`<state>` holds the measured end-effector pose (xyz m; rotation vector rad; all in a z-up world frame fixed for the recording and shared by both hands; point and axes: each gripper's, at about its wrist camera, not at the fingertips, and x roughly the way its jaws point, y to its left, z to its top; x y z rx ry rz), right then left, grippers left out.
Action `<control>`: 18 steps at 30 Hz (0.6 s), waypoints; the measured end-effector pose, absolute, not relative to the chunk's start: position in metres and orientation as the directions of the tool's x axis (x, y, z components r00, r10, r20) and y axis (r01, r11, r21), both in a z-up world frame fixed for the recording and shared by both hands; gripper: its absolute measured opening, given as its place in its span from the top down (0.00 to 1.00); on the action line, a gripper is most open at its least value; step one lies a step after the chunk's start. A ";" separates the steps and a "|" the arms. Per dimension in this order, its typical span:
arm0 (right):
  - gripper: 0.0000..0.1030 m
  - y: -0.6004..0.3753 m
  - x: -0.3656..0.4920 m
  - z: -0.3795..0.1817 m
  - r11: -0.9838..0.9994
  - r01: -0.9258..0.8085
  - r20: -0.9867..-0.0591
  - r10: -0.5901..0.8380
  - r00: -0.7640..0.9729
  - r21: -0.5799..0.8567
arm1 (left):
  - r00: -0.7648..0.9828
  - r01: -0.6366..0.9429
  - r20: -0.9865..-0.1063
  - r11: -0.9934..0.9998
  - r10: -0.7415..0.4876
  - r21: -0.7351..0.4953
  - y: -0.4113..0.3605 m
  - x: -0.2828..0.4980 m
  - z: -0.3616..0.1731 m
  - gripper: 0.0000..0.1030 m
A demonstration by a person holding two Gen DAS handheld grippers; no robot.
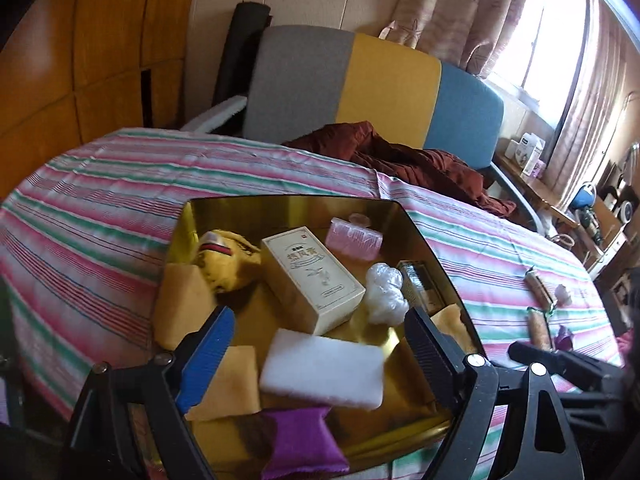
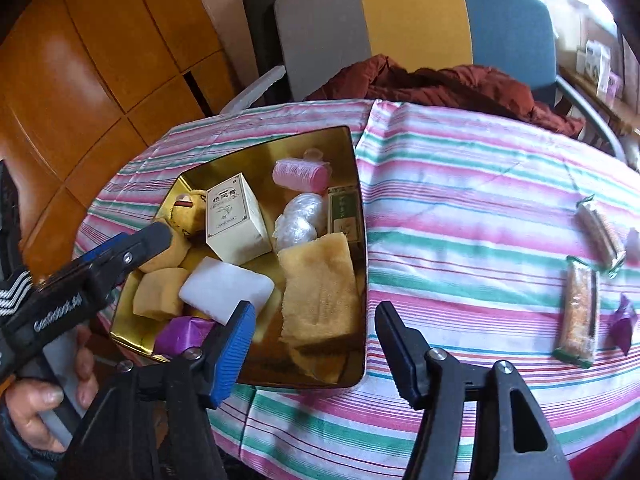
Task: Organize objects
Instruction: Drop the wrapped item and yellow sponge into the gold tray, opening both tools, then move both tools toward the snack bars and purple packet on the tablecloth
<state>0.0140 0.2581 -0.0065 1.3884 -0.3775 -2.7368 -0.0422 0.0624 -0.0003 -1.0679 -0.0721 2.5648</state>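
Over crowded gold tin [image 2: 356, 168], both grippers, left [image 1: 320, 344] and right [image 2: 316, 344], gape empty; snack bars [image 2: 578, 316] wait outside; careless drop risks toppling cream box [image 2: 236, 220].

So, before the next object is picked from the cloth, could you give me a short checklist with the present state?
1. Left gripper jaws open, nothing held: ok.
2. Right gripper jaws open, nothing held: ok.
3. White block lies inside the gold tray: ok.
4. Snack bars on the striped cloth not yet in the tray: not ok.
5. Free room in the tray for them: cannot tell.
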 end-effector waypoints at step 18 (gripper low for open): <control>0.37 0.283 0.029 0.004 -0.976 -0.155 -0.784 -0.023 -0.621 0.152 | -0.656 -0.394 -0.665 -0.913 0.356 -0.100 0.088 -0.010 0.011 0.14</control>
